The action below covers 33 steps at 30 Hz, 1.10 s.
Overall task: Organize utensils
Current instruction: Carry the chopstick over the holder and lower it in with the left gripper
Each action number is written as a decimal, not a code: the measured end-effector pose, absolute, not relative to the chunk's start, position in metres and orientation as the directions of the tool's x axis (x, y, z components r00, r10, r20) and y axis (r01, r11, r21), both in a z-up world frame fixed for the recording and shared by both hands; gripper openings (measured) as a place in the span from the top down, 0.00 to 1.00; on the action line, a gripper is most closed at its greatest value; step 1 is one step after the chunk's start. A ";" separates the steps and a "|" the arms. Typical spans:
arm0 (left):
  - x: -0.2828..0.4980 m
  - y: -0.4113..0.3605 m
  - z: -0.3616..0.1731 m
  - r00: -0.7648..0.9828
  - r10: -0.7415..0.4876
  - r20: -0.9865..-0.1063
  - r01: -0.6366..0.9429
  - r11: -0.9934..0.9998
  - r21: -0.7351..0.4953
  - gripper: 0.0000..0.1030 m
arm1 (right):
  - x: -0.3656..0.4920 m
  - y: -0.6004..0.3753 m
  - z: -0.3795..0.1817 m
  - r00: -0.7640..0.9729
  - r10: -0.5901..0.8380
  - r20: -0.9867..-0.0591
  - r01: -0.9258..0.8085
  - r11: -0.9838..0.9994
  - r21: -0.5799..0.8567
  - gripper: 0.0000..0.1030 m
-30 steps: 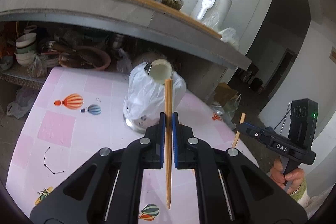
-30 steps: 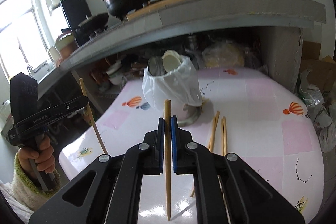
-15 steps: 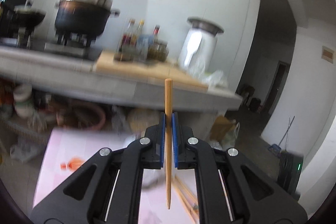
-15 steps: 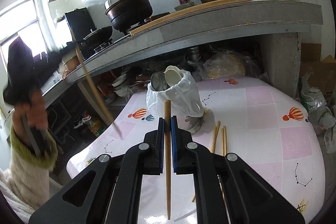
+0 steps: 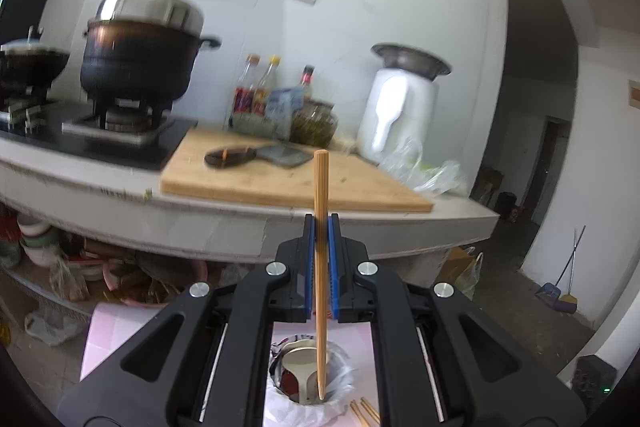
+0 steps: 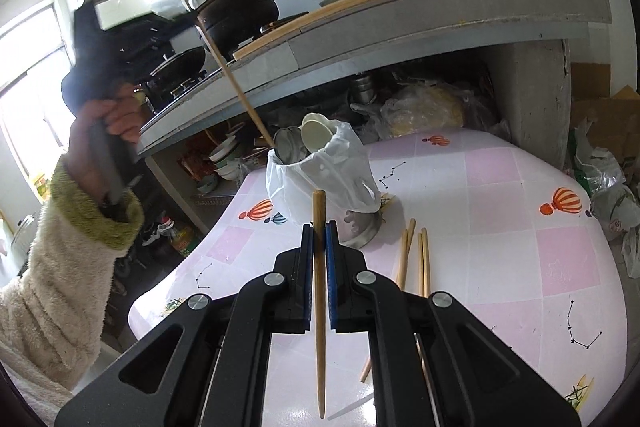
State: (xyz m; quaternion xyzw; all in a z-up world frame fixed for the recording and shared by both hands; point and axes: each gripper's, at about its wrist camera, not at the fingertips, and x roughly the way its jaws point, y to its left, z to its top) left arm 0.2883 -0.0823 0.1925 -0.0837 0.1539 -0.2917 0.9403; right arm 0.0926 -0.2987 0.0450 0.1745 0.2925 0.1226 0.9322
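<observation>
Right wrist view: left claw (image 6: 192, 23) pinching a chopstick (image 6: 236, 83) over the holder (image 6: 320, 179); the slanted tip could miss the crowded mouth.

Left hand-held gripper (image 5: 320, 223) raised chopstick (image 5: 320, 267) over holder (image 5: 308, 379)

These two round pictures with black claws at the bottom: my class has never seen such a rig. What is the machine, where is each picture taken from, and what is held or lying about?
There is no robot. A person holds a two-finger gripper in each hand, and each gripper carries a wide-angle camera that looks along its fingers.

The left view shows the left gripper shut on a chopstick, its tip over a bag-lined utensil holder.

The right view shows the right gripper shut on another chopstick. It also shows the person's left hand, and more loose chopsticks on the pink table beside the holder.
</observation>
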 end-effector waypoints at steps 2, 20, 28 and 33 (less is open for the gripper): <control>0.299 -0.083 0.178 0.781 -0.565 -0.265 0.505 0.822 -0.263 0.95 | 0.095 -0.300 0.043 0.796 0.332 -0.506 -0.124 0.908 0.401 0.94; 0.313 -0.092 0.083 0.726 -0.578 -0.374 0.503 0.816 -0.286 0.95 | 0.102 -0.301 0.035 0.783 0.339 -0.522 -0.116 0.903 0.413 0.94; 0.308 -0.094 0.062 0.716 -0.553 -0.426 0.487 0.833 -0.263 0.95 | 0.095 -0.300 0.040 0.790 0.330 -0.517 -0.116 0.908 0.402 0.94; 0.310 -0.095 0.053 0.709 -0.520 -0.476 0.463 0.853 -0.242 0.94 | 0.092 -0.298 0.043 0.794 0.324 -0.514 -0.115 0.911 0.396 0.94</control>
